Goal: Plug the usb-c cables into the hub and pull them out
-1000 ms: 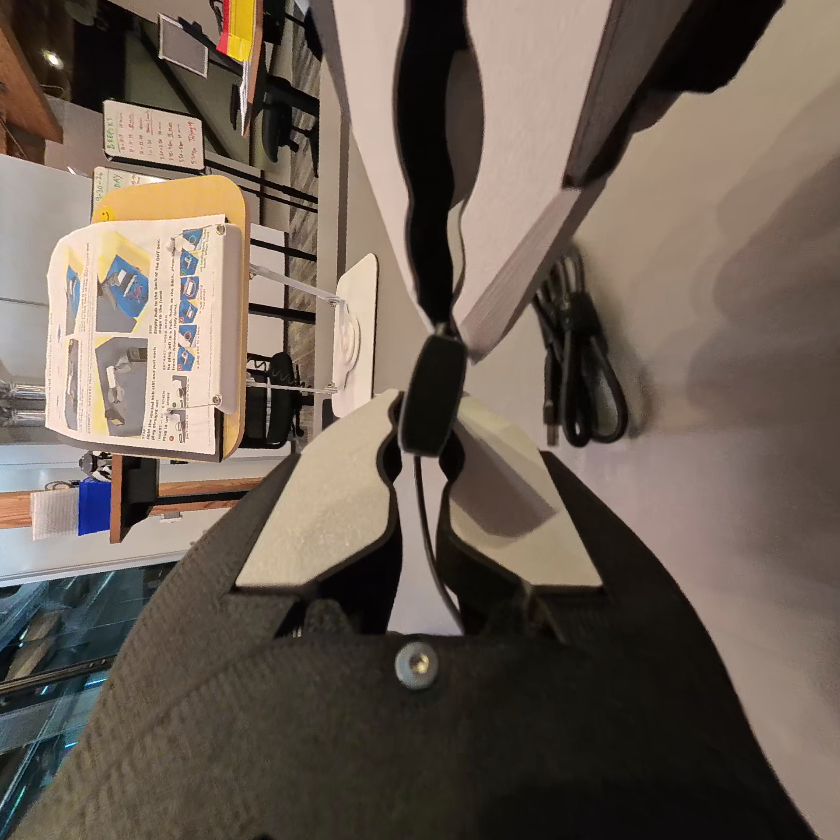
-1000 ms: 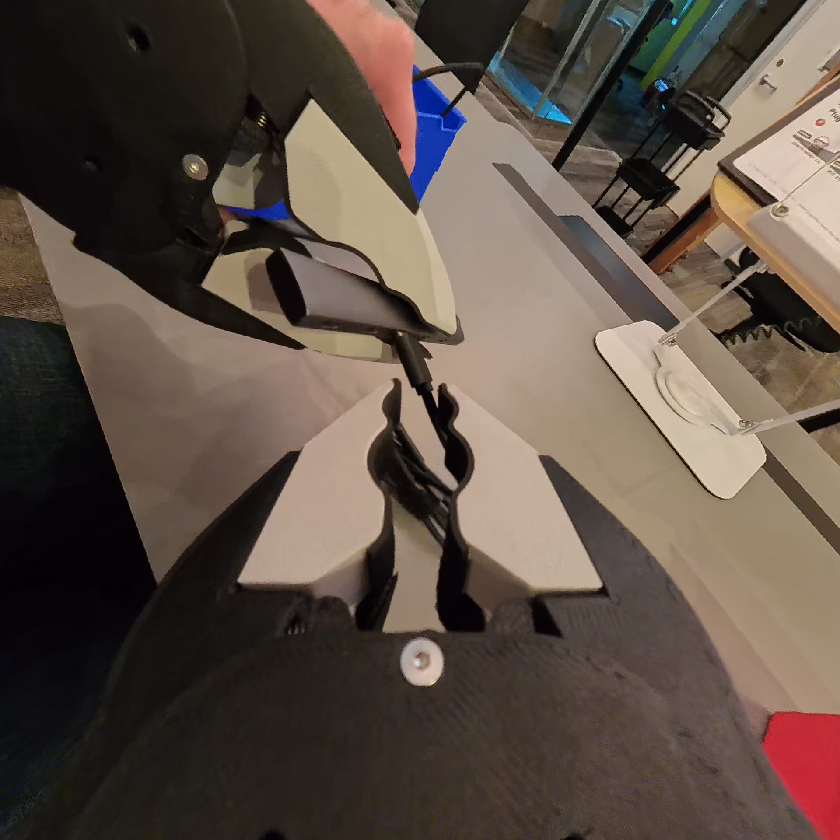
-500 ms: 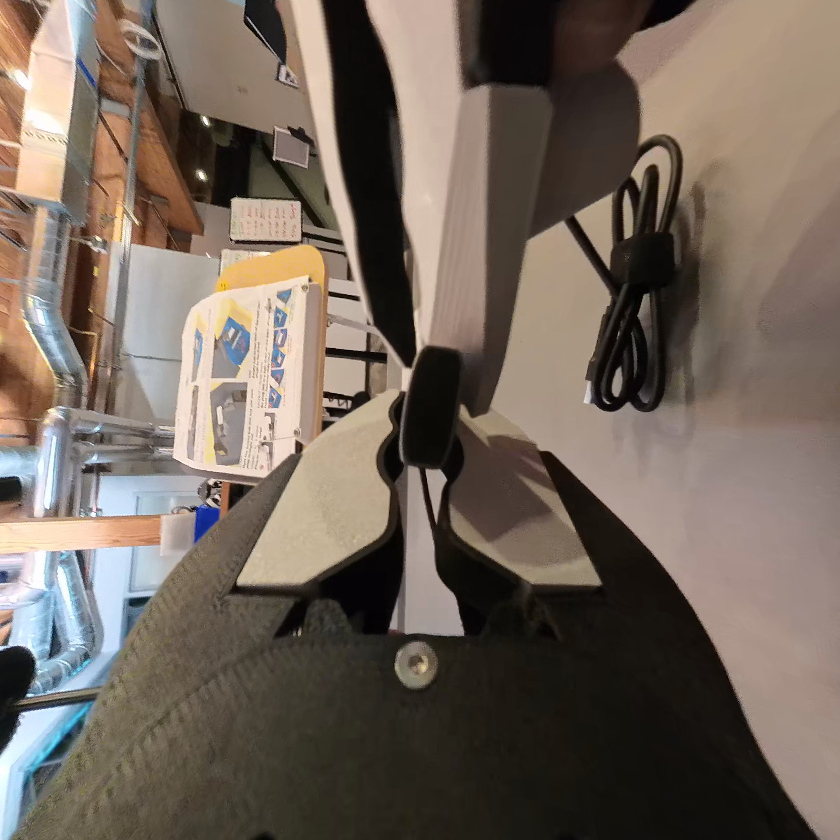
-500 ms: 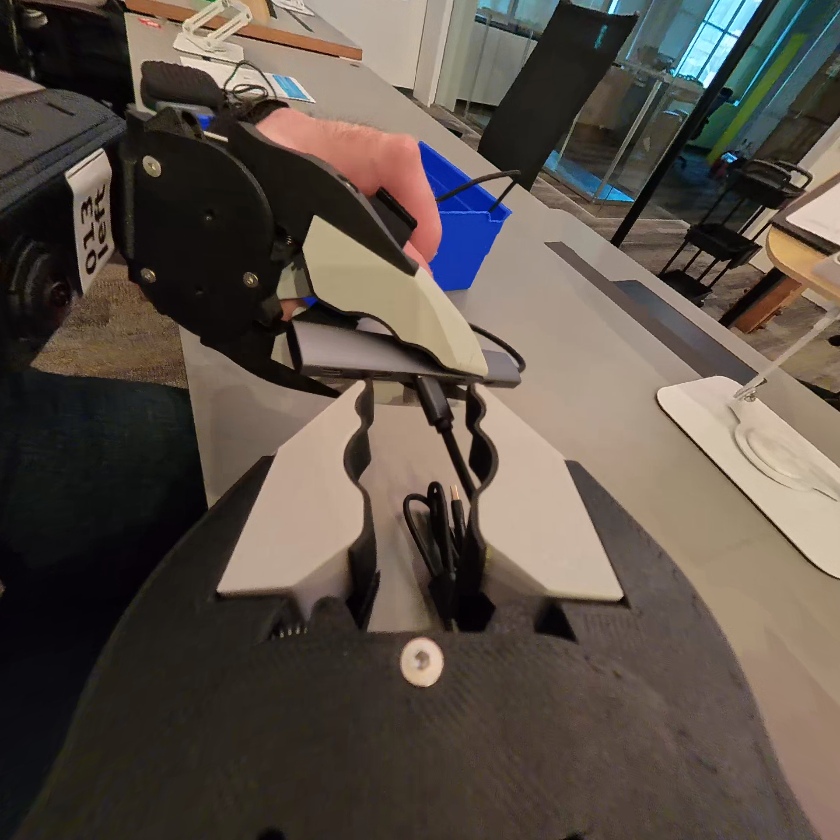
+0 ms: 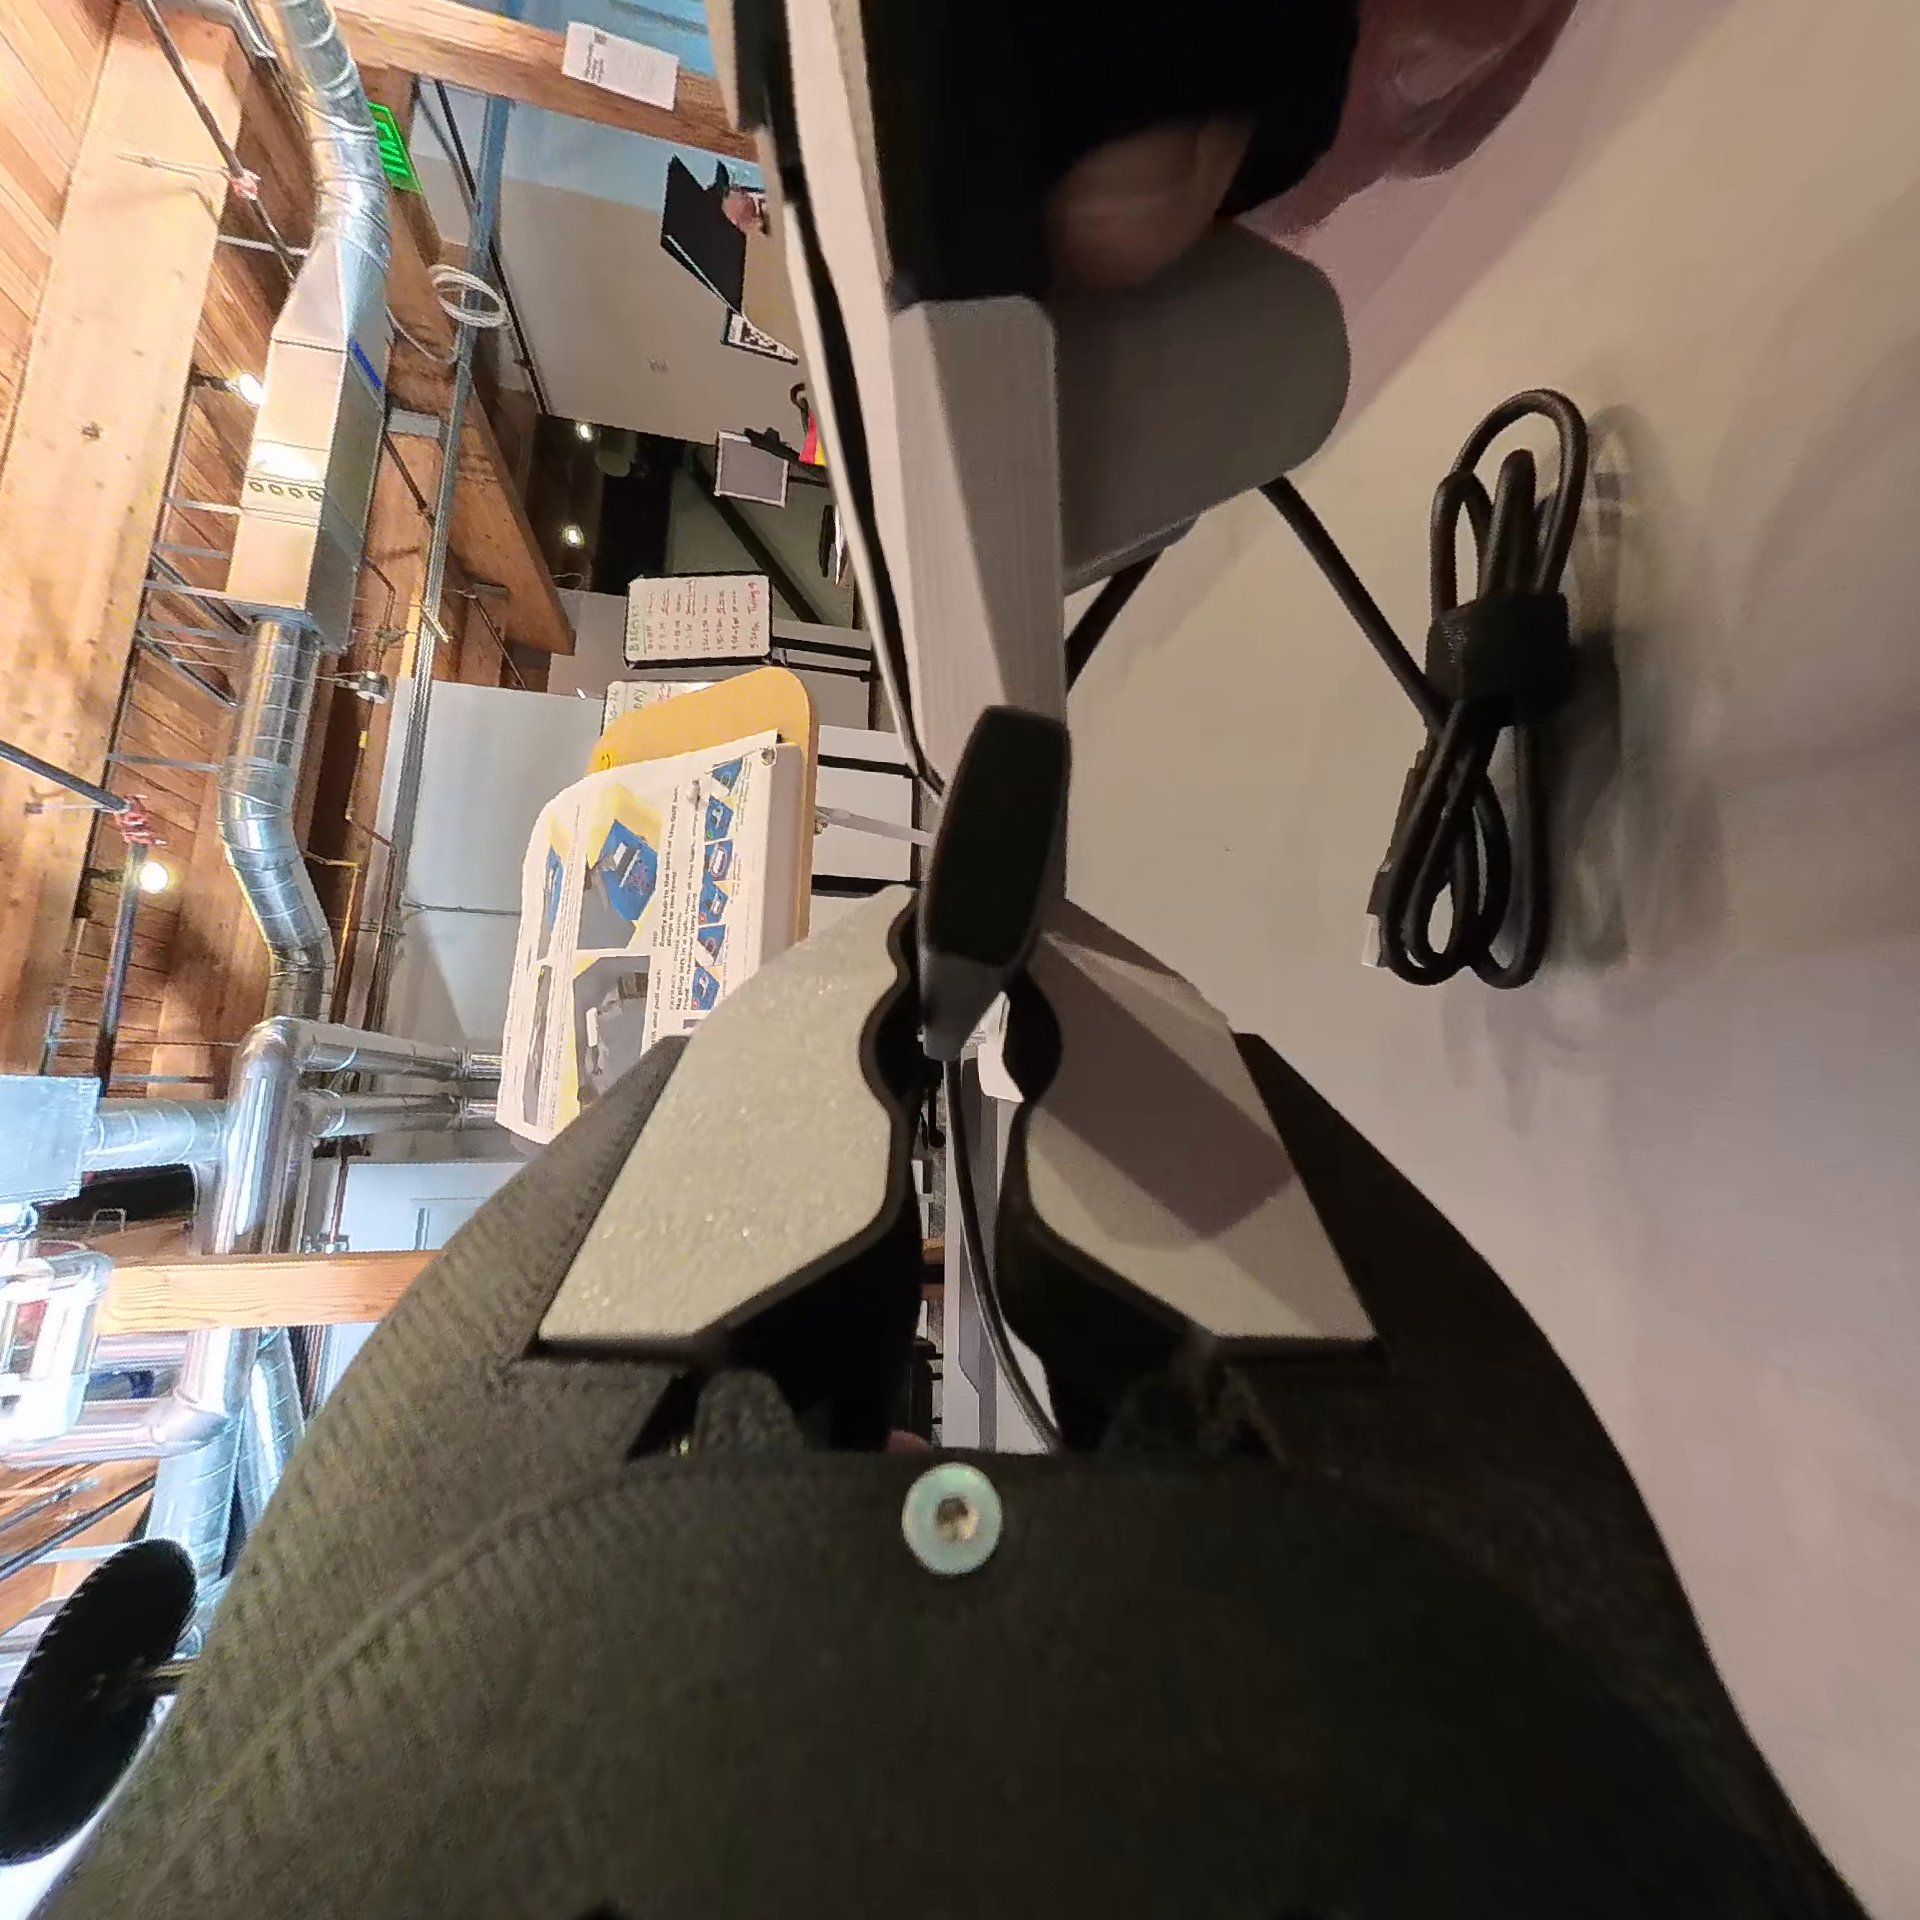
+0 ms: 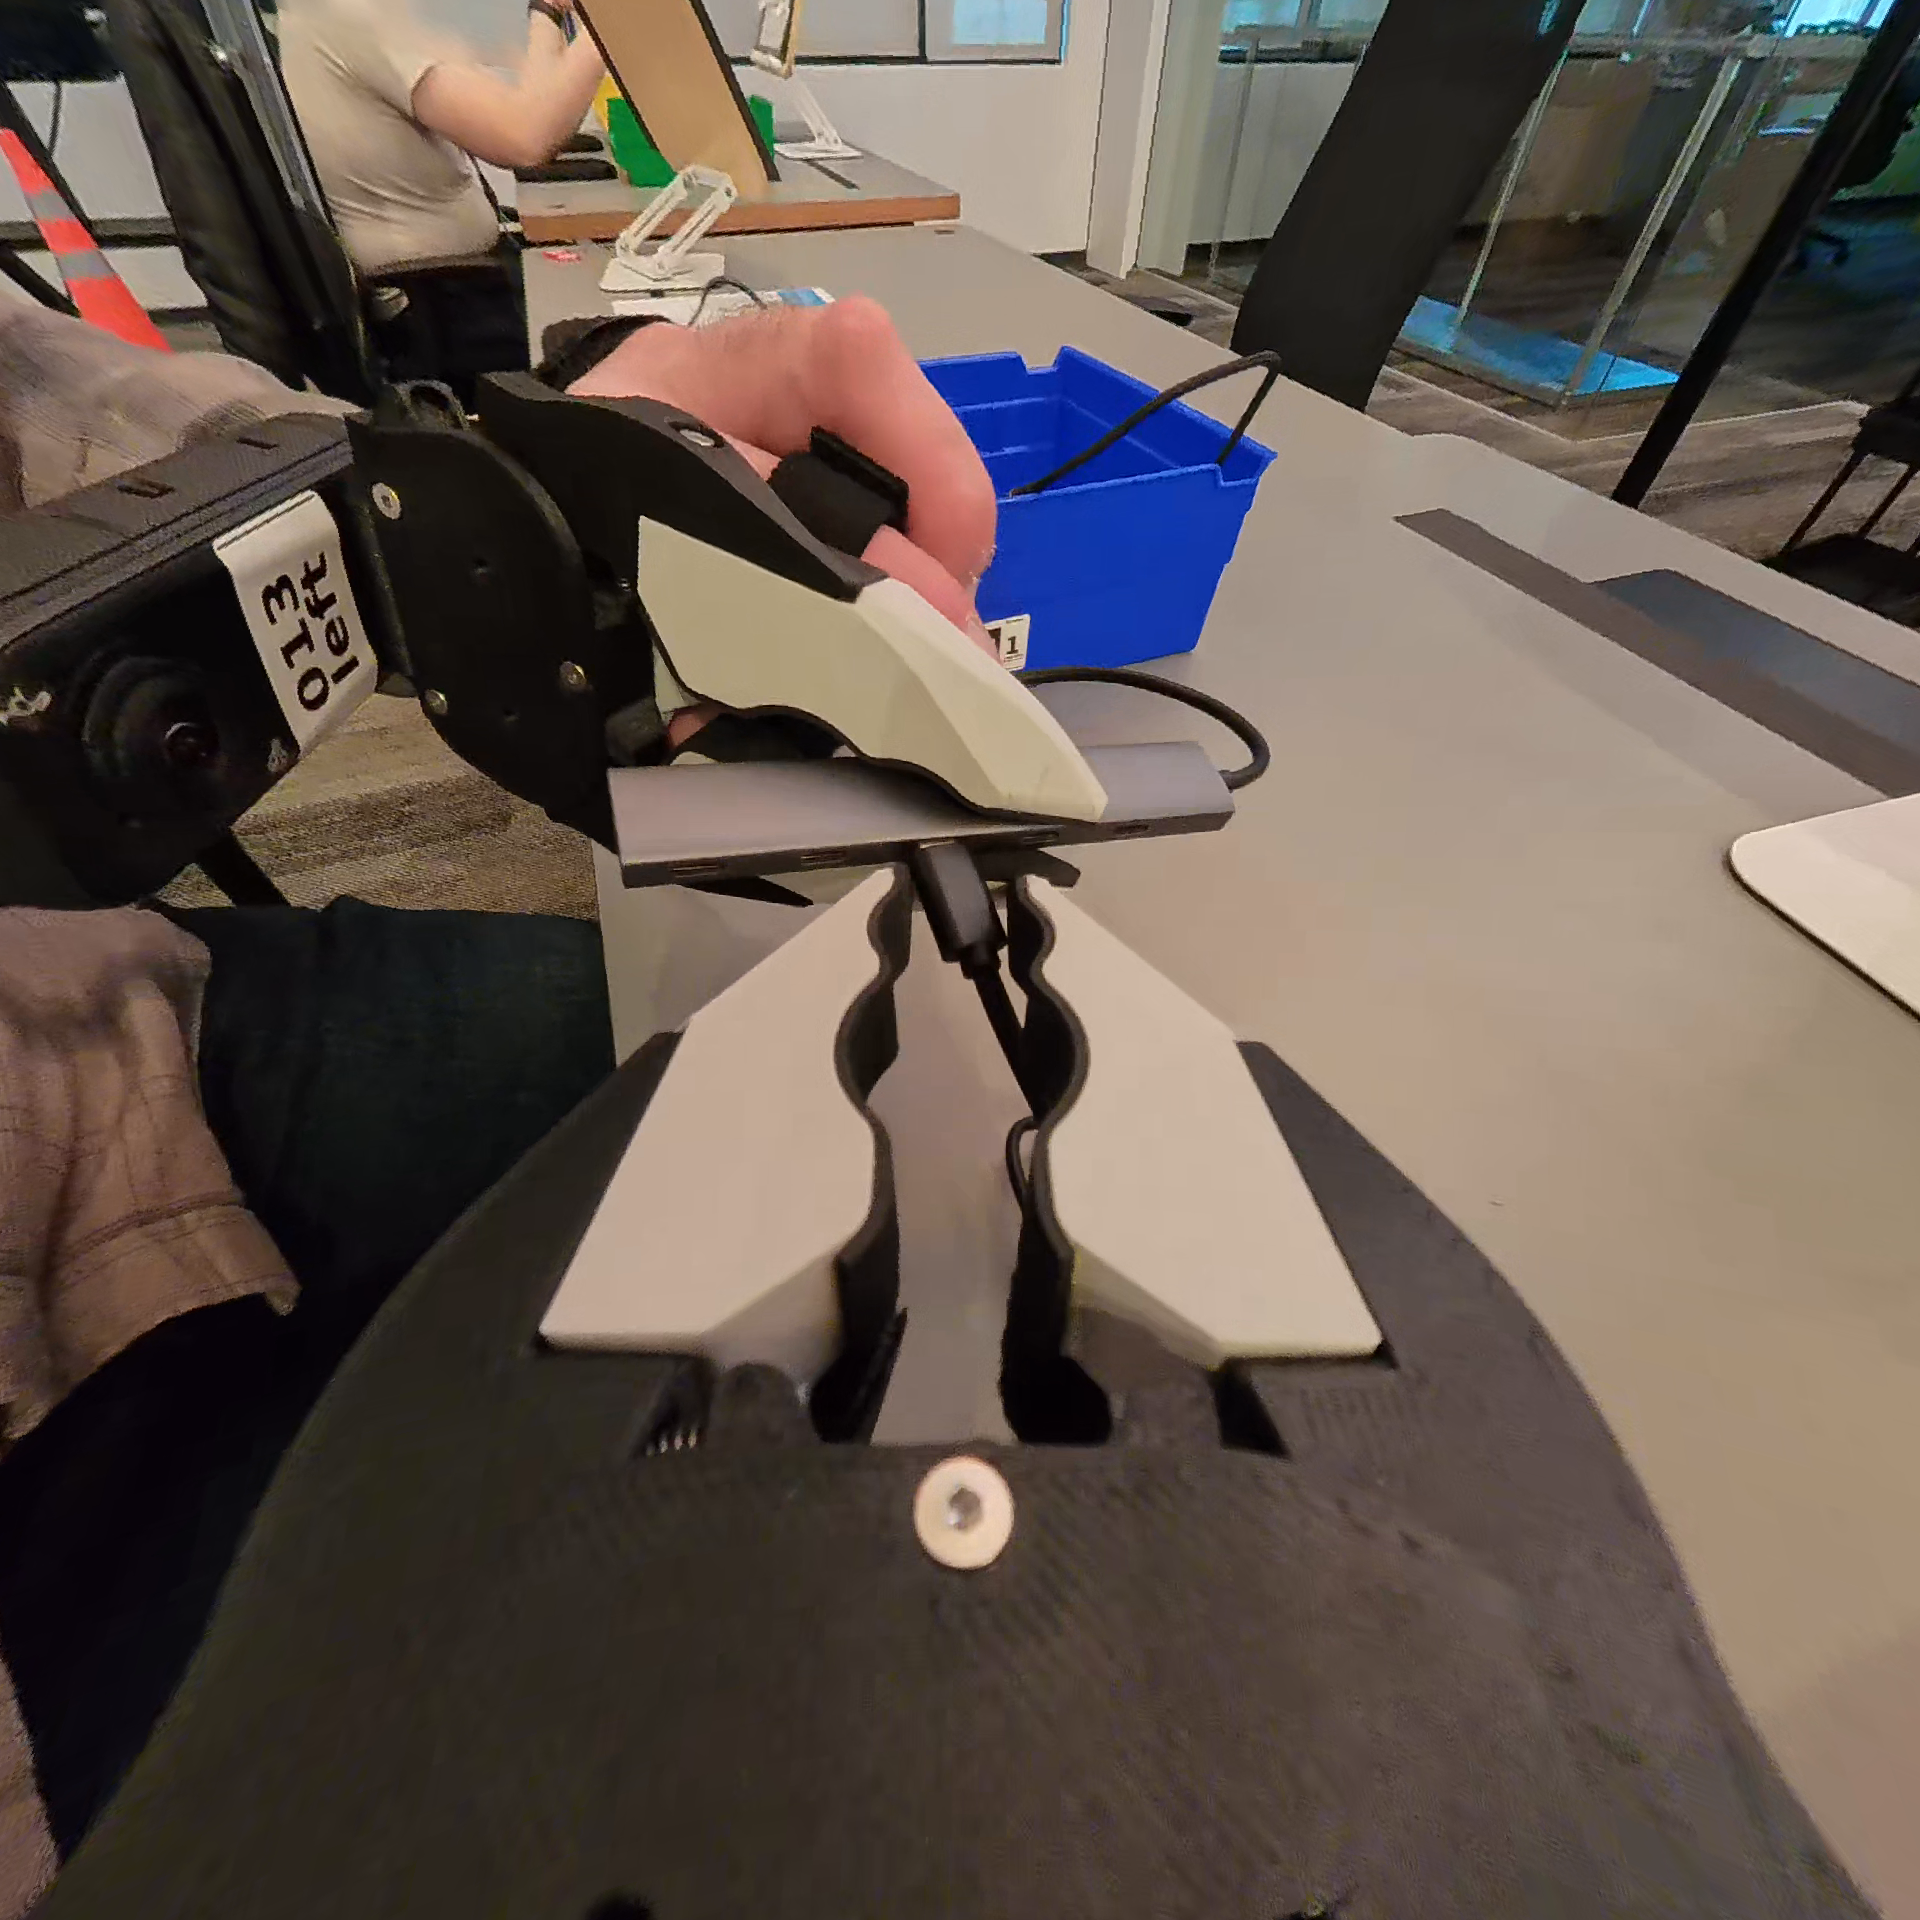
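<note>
My left gripper (image 5: 971,935) is shut on the grey hub (image 5: 997,831), seen end-on here. In the right wrist view a hand holds the left gripper (image 6: 1070,831), with the hub (image 6: 727,821) level above the table. A black USB-C plug (image 6: 956,894) sits in a port on the hub's near edge. My right gripper (image 6: 956,899) is open, its tips either side of the plug with a small gap. Its cable (image 6: 1003,1029) runs back between the fingers. The rest of that cable is a strapped bundle (image 5: 1486,727) lying on the table below the right gripper (image 5: 1081,634).
A blue bin (image 6: 1101,540) with a black cable in it stands on the grey table (image 6: 1455,1039) behind the hub. A white stand base (image 6: 1849,894) lies at right. An instruction sheet on a stand (image 5: 644,914) is beyond. A person (image 6: 416,156) stands at a far table. Left and right tips are no more than a few centimetres apart.
My right gripper was shut on the cable just behind the plug and has opened. The left gripper has turned the hub level and both have shifted. The plug stays in the hub.
</note>
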### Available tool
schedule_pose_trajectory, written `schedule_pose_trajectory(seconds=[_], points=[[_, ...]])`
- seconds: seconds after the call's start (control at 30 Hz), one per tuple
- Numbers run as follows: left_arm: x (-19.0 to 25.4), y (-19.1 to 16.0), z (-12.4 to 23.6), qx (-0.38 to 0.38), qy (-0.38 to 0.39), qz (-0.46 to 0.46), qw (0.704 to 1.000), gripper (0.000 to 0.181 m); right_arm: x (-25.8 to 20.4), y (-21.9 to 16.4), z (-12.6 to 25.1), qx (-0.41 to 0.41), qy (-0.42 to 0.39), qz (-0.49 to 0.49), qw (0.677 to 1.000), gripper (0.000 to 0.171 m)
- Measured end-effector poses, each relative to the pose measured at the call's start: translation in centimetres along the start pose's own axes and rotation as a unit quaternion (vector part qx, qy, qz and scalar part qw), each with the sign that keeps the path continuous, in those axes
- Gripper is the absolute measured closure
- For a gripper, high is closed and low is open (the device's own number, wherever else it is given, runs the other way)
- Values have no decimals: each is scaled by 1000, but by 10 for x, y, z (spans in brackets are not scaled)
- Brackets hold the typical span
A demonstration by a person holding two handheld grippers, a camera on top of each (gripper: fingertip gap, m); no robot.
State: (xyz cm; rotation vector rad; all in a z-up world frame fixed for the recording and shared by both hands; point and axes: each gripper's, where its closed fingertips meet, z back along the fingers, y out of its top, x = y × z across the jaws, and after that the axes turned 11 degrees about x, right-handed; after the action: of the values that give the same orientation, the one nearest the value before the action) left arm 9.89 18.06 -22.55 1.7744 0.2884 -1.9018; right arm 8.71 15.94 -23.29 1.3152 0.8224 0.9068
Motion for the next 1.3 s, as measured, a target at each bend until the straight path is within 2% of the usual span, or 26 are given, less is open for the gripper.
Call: schedule_pose_trajectory(seconds=[0.17,0.23,0.8,1.1,1.3], points=[[0,0,1,8,1,1,1000,170,-4,0,0,-1,15,-15,1000,150],[1,1,1,11,-2,5,1000,170,-3,-1,0,-7,10,-2,1000,157],[0,-7,0,-14,-11,56,998,162,12,-4,-1,-55,-61,42,996,162],[8,-15,-4,-47,-25,51,997,169,15,-12,-3,-87,-80,47,992,162],[12,-14,-3,-41,-33,57,997,170,13,-11,-3,-80,-72,41,993,161]])
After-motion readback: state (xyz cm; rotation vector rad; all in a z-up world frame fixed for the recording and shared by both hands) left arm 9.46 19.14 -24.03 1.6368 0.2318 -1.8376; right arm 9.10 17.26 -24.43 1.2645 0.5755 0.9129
